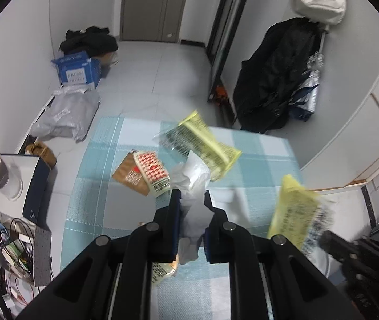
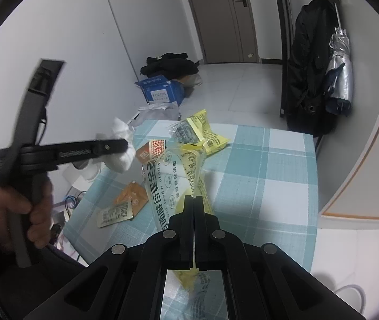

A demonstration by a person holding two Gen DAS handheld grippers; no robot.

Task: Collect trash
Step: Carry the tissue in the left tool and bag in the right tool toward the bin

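Collection is the step I am working through: both claws are carrying trash and more is lying on the desk (image 2: 282,165), which is covered in a blue-and-white checked cloth. The left claw (image 1: 192,196) is pinching a crumpled white tissue (image 1: 189,176), its jaws nearly together with the paper bulging out above and below them; in the right wrist view the tissue is hanging clear above the desk's left edge. The right claw (image 2: 194,200) is pressed fully together on a yellow-and-clear plastic wrapper (image 2: 173,170), which is standing up in front of the fingers. Still waiting on the cloth are a second yellow wrapper (image 2: 202,130), a red-and-white checked packet (image 1: 152,170) and an orange sachet (image 2: 132,200). I am not seeing any bin or bag in either view, so I judge the next move calls for finding one and carrying both loads to it without loosening either pinch.
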